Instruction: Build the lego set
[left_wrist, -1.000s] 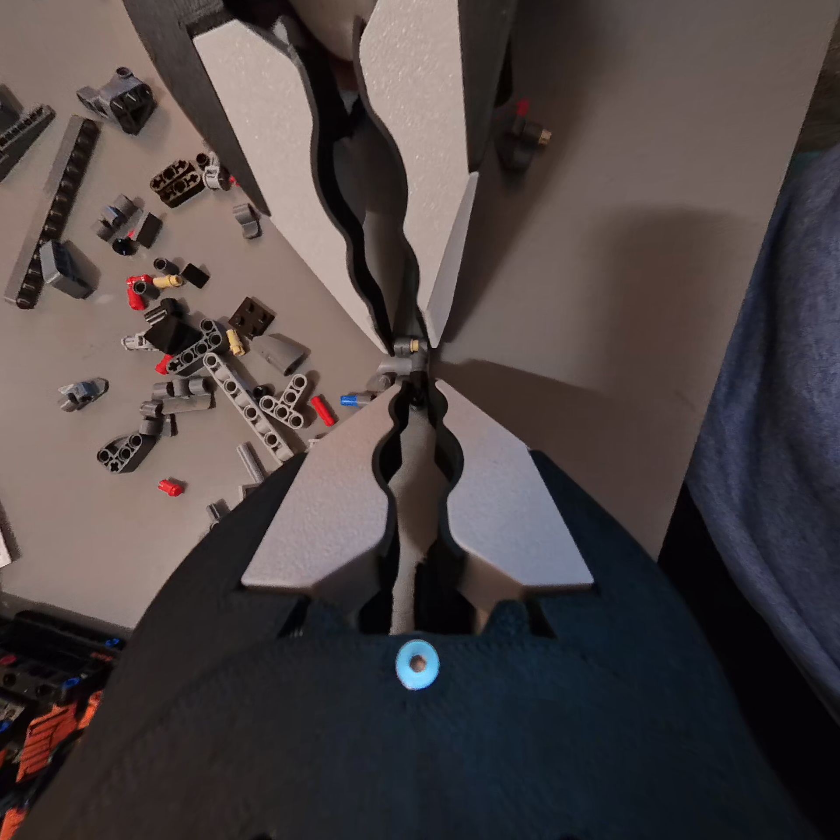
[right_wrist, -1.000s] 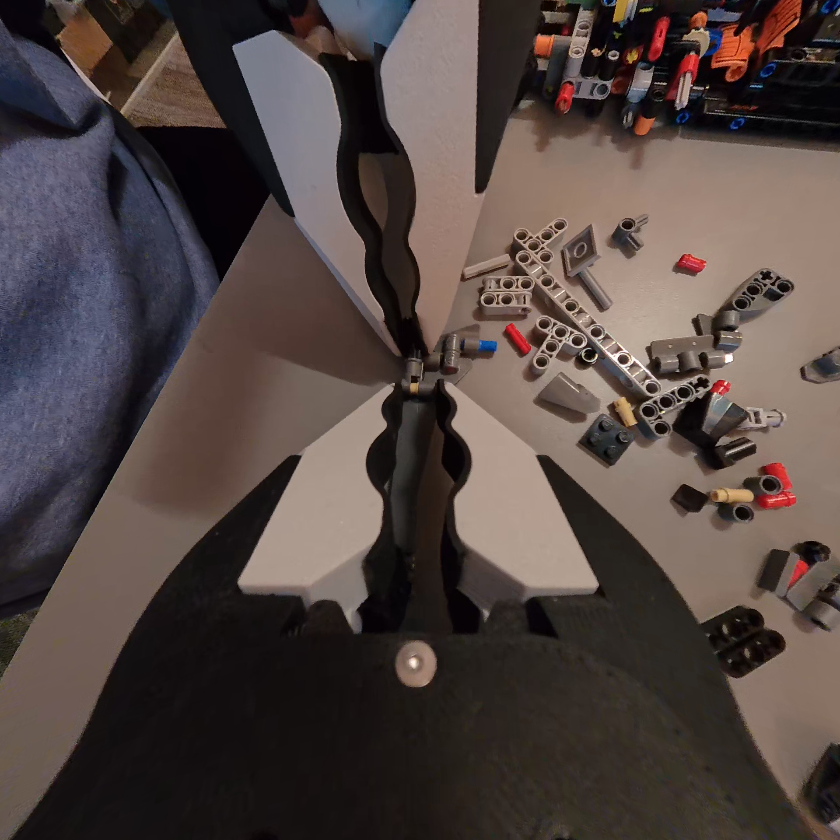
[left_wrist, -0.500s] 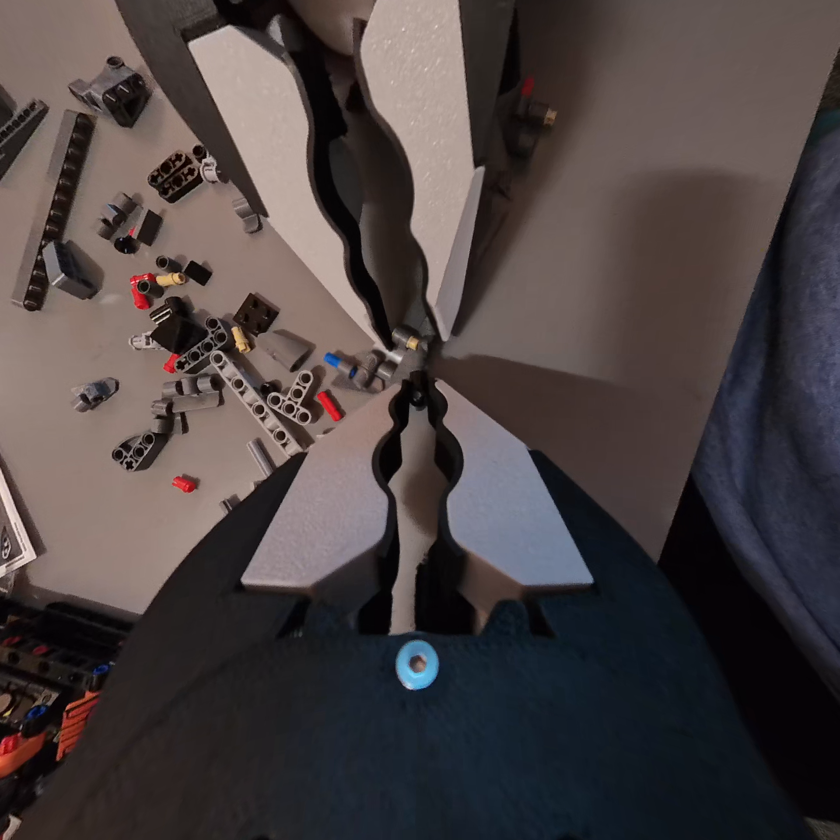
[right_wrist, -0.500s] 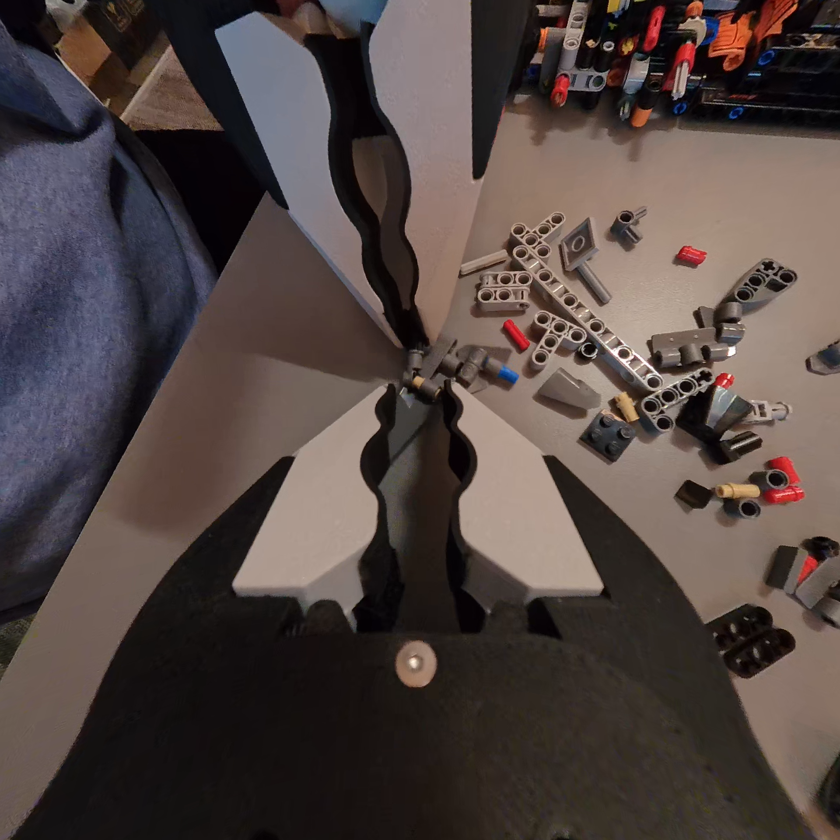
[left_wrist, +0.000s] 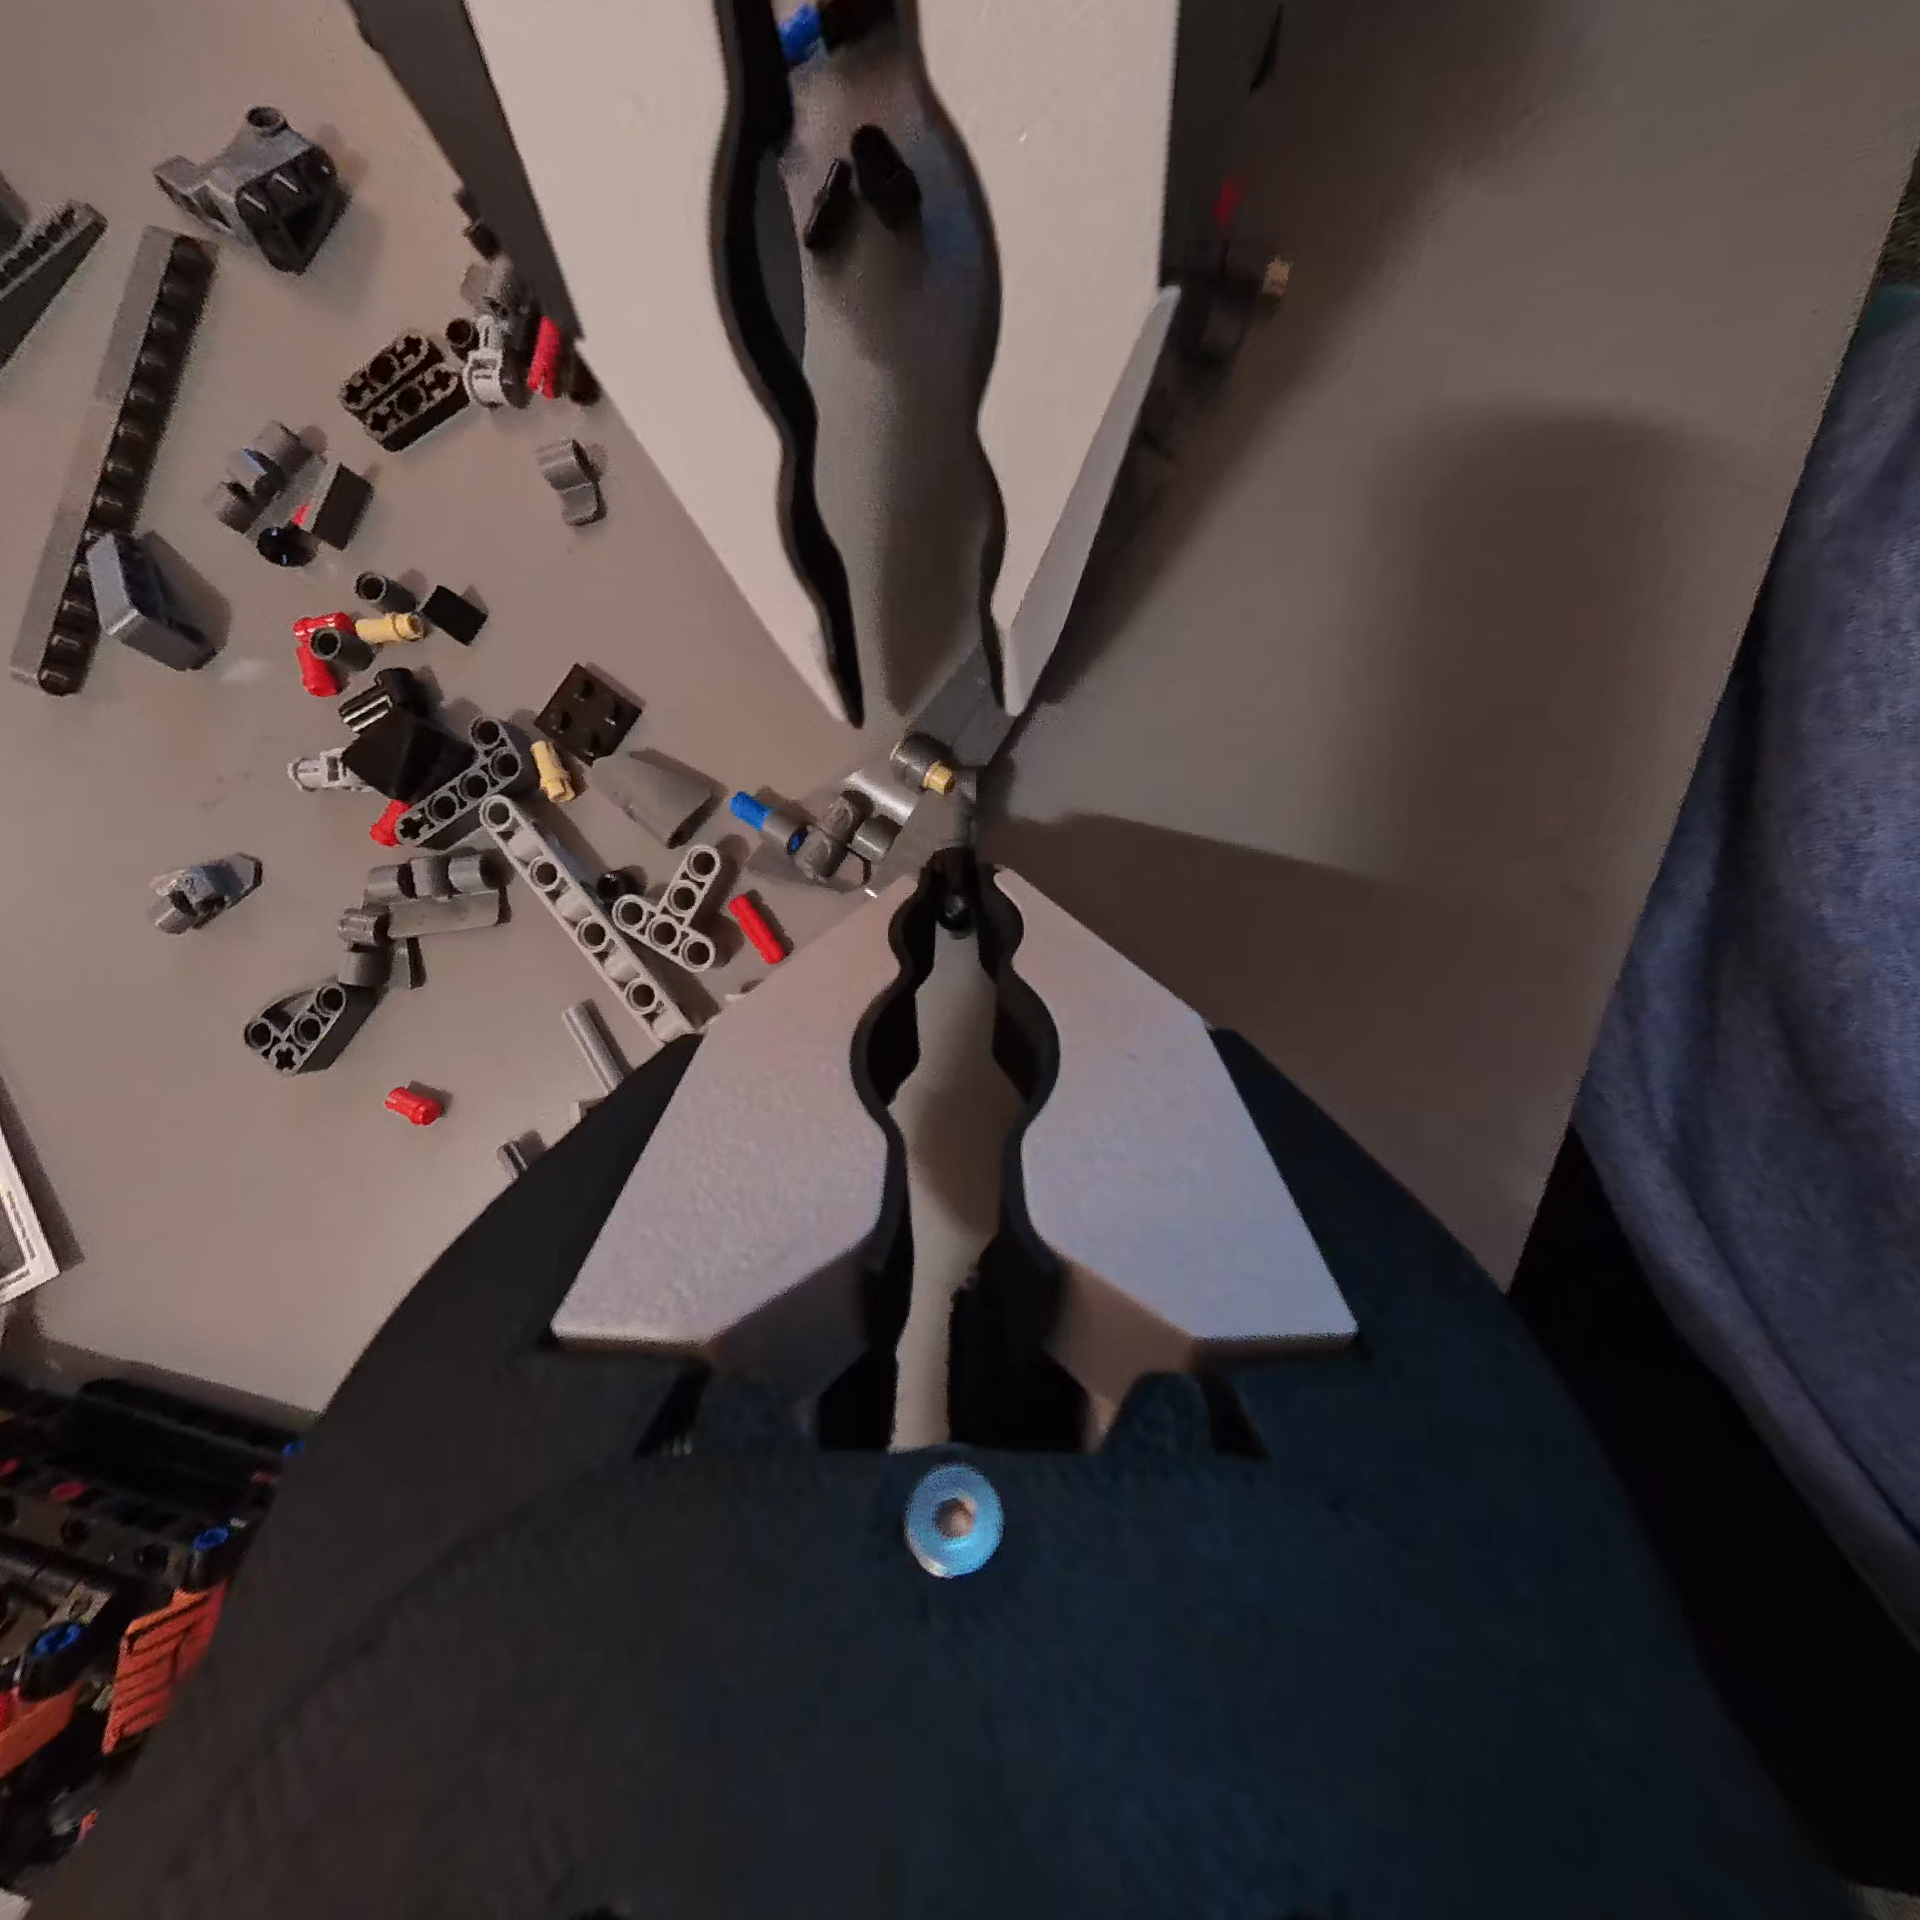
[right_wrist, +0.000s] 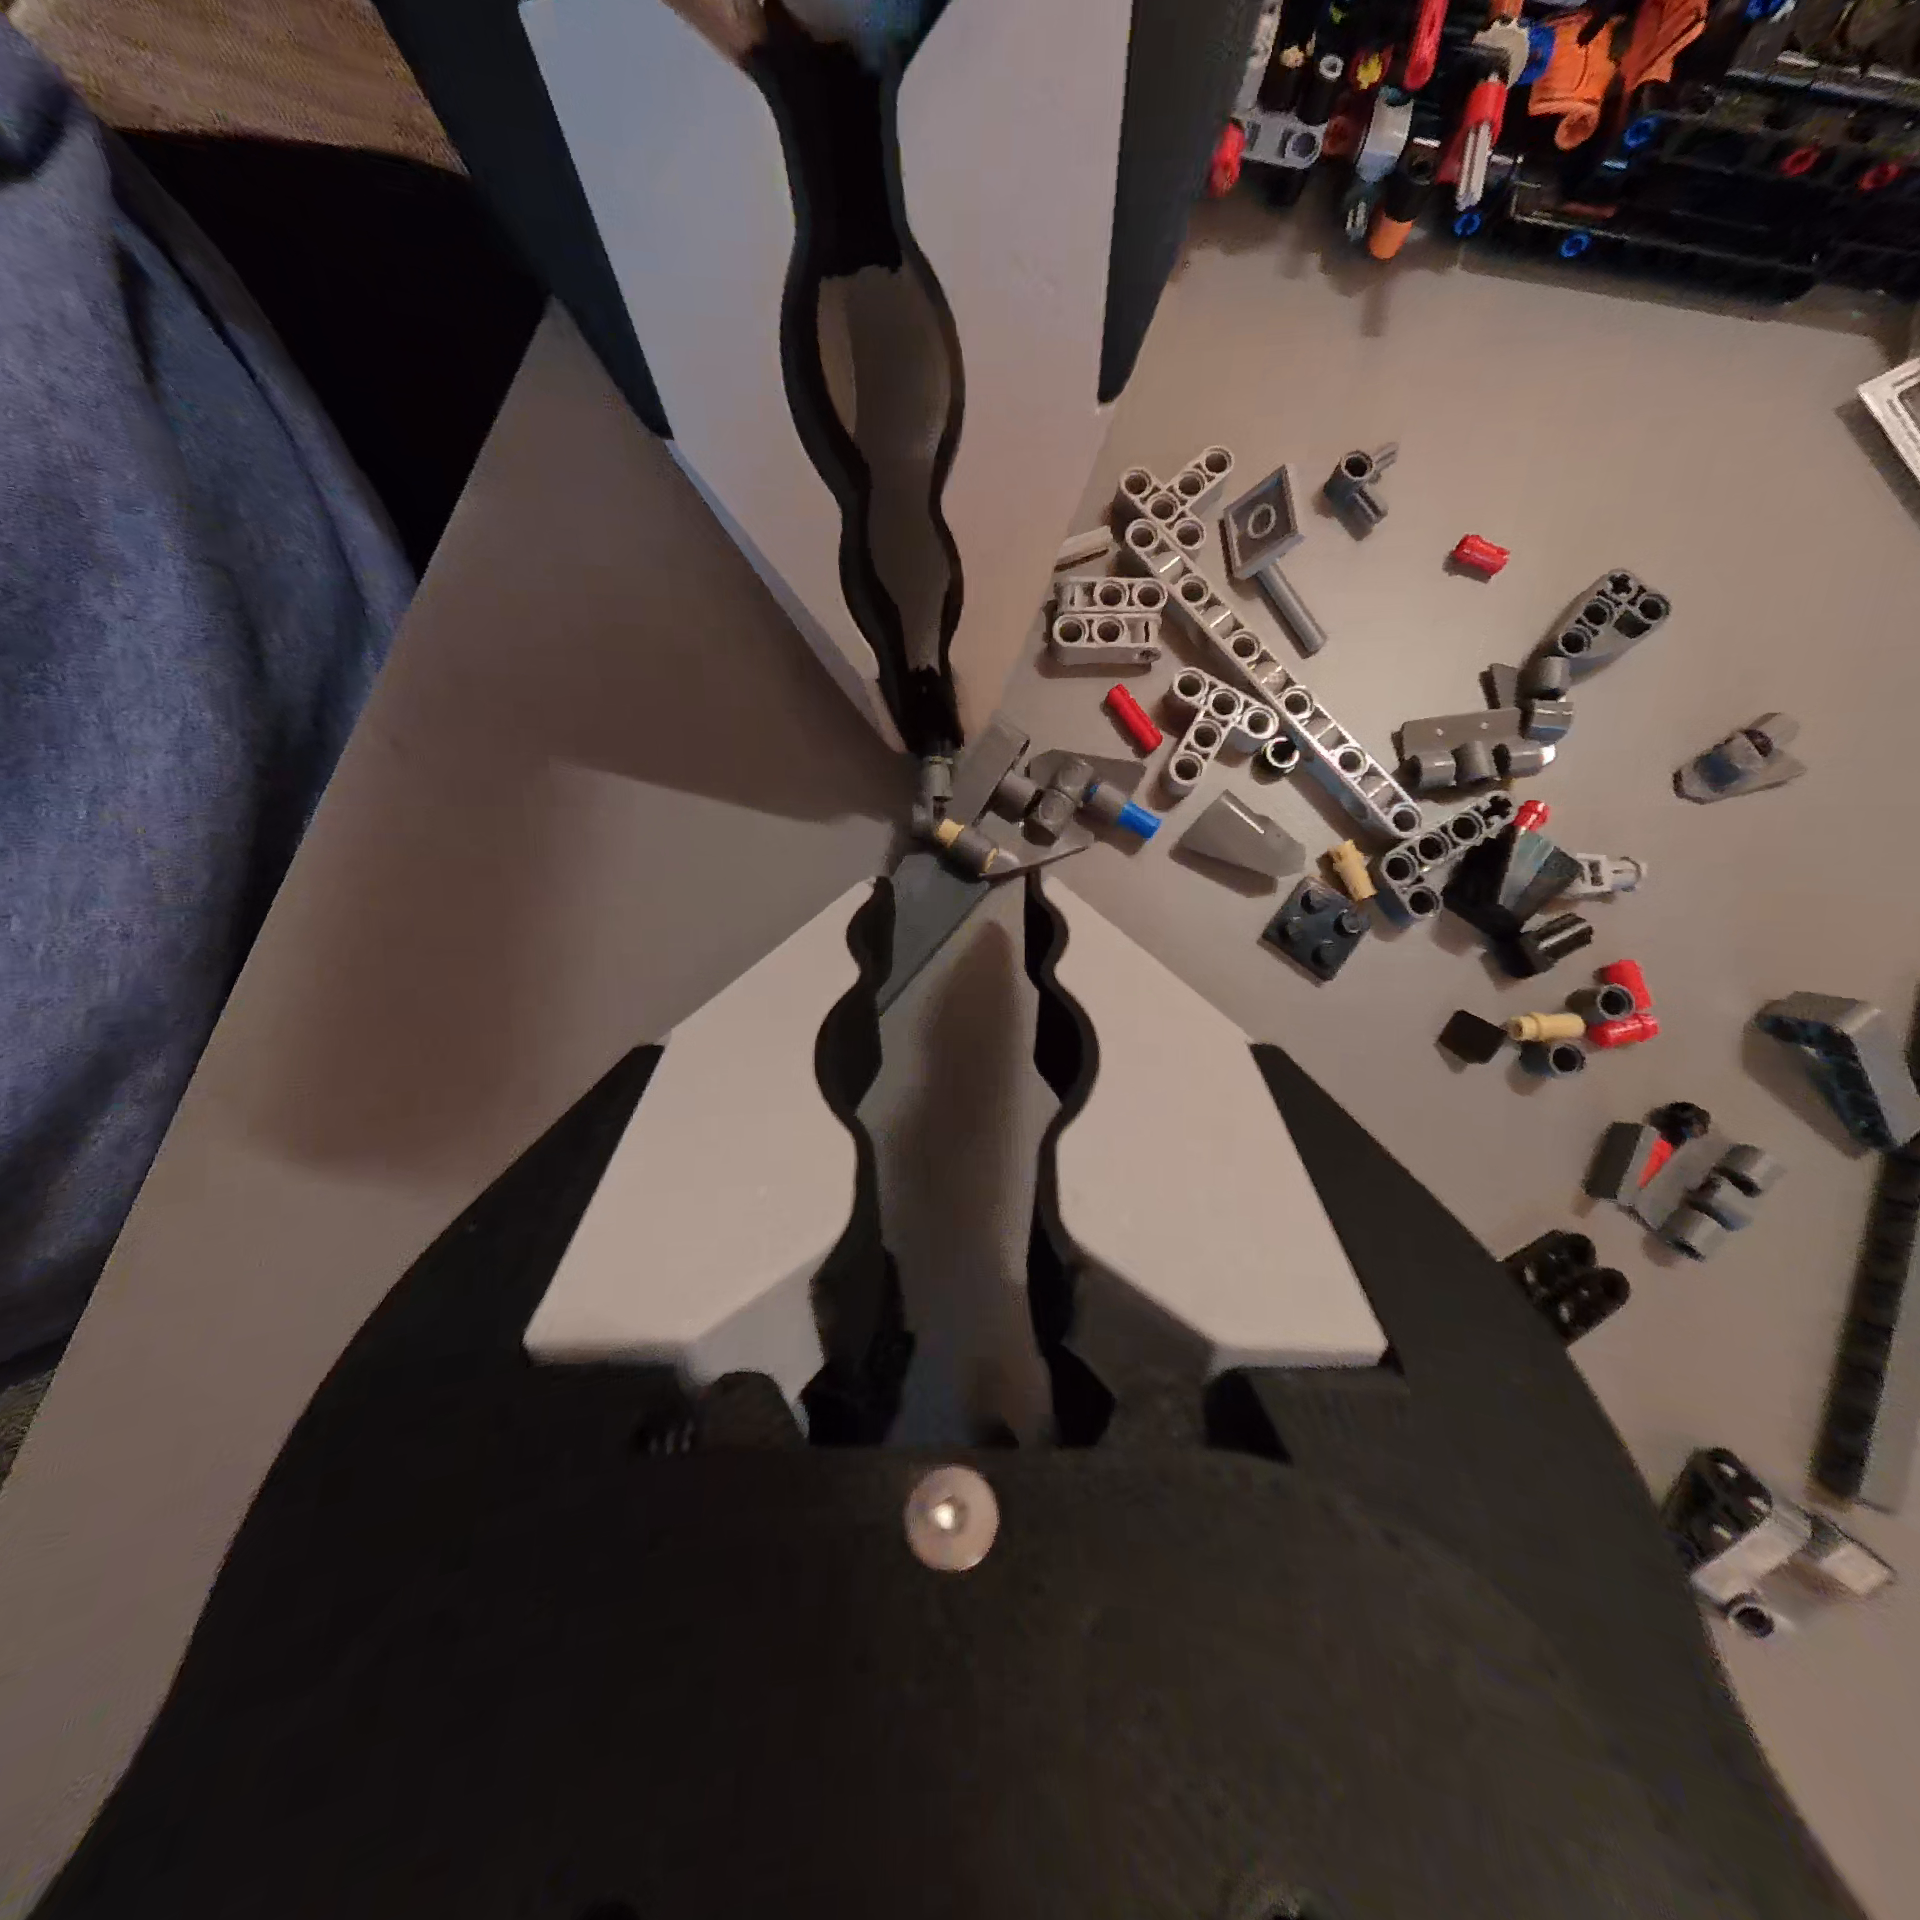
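While we meet tip to tip over the grey table (right_wrist: 1299, 343) | left gripper (left_wrist: 961, 873) pinched on a small dark piece we cannot make out | right gripper (right_wrist: 956, 883) slightly parted around the grey connector assembly (right_wrist: 1023, 800) | loose bricks (right_wrist: 1278, 675) right, parts bins (right_wrist: 1558, 125) far.

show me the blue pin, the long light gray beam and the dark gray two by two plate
blue pin (right_wrist: 1138, 819), right wrist view, its blue tip
long light gray beam (right_wrist: 1262, 670), right wrist view, mid-length
dark gray two by two plate (right_wrist: 1317, 928), right wrist view, studded top

No writing, label or number is legible on any piece or sheet in view.
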